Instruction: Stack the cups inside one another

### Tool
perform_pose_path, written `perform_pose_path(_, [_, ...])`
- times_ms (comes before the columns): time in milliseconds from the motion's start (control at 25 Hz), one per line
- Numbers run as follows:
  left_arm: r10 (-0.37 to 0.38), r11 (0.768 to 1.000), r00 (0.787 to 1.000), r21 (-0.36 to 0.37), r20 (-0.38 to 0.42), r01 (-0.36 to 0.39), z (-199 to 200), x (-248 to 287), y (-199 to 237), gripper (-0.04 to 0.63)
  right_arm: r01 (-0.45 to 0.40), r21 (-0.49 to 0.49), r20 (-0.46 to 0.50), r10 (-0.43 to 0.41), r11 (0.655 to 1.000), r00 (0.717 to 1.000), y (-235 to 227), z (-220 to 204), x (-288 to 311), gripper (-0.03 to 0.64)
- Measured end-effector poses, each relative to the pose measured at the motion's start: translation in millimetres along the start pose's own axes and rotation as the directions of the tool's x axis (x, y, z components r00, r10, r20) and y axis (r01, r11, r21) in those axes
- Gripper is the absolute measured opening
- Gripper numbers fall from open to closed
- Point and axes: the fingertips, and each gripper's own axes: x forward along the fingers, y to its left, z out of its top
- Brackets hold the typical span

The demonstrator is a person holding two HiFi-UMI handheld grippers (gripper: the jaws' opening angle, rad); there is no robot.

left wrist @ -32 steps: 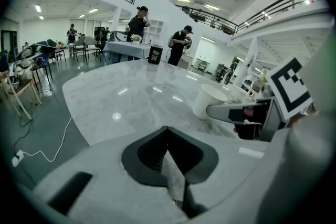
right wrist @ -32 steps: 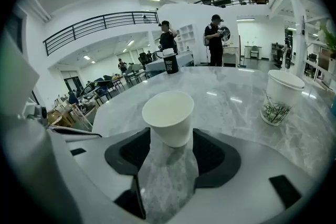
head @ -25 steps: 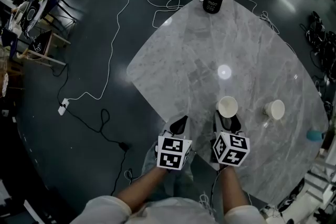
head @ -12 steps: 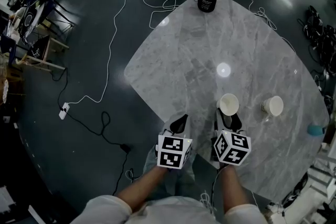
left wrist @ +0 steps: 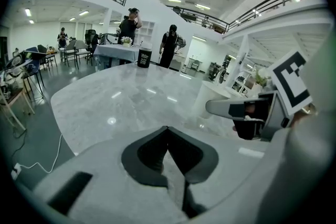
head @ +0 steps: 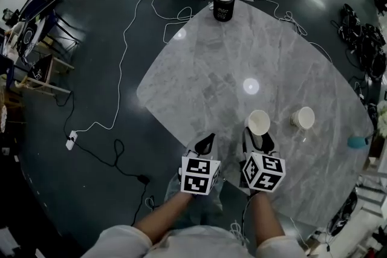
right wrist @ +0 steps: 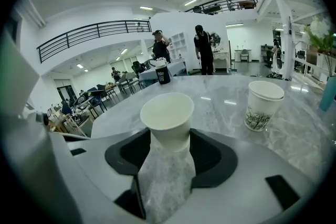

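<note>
Plain cup point(right wrist: 167, 115) gripped by its sides in right tool point(right wrist: 169, 140), upright, mouth up | left tool point(left wrist: 167, 129) clenched, empty | printed cup point(right wrist: 264, 105) stood apart to the right on table point(right wrist: 220, 93) | judged best: kept plain cup level, centred over printed cup's mouth, lowered straight, released once seated

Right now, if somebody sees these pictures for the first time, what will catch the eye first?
First the white paper cup gripped between the jaws of the right gripper, near the front edge of the marble table. A second cup with a dark print stands apart to its right, and a black jar with a white lid sits at the far edge.
</note>
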Motion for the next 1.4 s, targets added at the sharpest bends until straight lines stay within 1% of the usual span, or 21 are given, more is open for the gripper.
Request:
perform_pose_path(280, [-0.05, 0.998, 0.998, 0.037, 0.024, 0.049, 22.3, -0.1, -25.8, -0.005, 0.028, 0.027, 0.047, -0.029, 0.999, 0.998, -14.8, 21.8, -22.7, 0.212])
perform_pose_path(560, [-0.098, 0.992, 0.994, 0.087, 0.053, 0.094, 45.5, -0.1, -52.4, -0.005, 0.076, 0.051, 0.096, -0.08, 0.996, 0.992, -35.7, 42.2, -49.0, 0.212])
perform_pose_path(1040, [-0.204, 0.966, 0.975, 0.181, 0.091, 0.185, 86.4, -0.6, -107.6, -0.005, 0.141, 0.09, 0.179, -0.156, 0.986, 0.971, -63.4, 76.5, -88.3, 0.212])
perform_pose_path(1280, [-0.233, 0.953, 0.969, 0.219, 0.082, 0.211, 91.3, 9.2, -126.4, -0.005, 0.169, 0.116, 0.197, -0.19, 0.979, 0.962, -82.3, 81.4, -95.2, 0.212])
perform_pose_path(1400, [-0.244, 0.948, 0.967, 0.226, 0.07, 0.223, 91.4, 16.0, -134.9, -0.005, 0.185, 0.135, 0.197, -0.21, 0.973, 0.958, -94.4, 81.1, -98.0, 0.212])
